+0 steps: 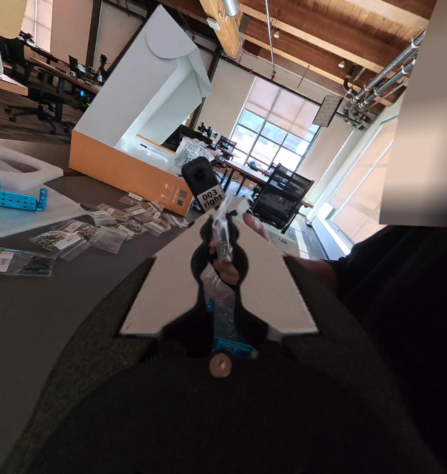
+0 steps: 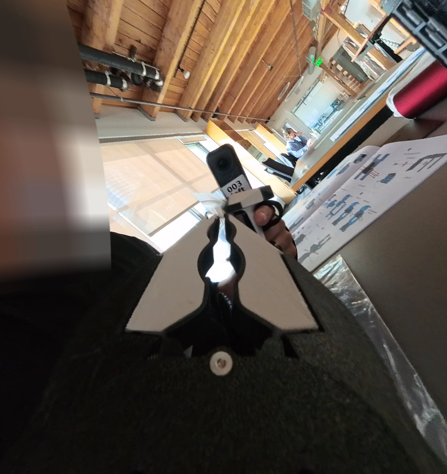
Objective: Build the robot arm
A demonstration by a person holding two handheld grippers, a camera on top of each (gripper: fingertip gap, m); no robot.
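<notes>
A small clear plastic bag [image 1: 221, 230] of dark metal hardware hangs in the air above the bench, pinched from both sides: the left gripper [image 1: 218, 218] is clamped on its upper part, and the right gripper [image 2: 221, 218] is clamped on the same bag. It looks crumpled and unopened. More small bags [image 1: 71, 238] lie scattered toward the bench's left edge, near an orange box [image 1: 119, 169] and a blue bracket [image 1: 17, 196].

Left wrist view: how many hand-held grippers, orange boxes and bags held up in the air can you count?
Hand-held grippers: 2 (left hand-held gripper, right hand-held gripper)
Orange box: 1
Plastic bag held up: 1
Total: 4
</notes>
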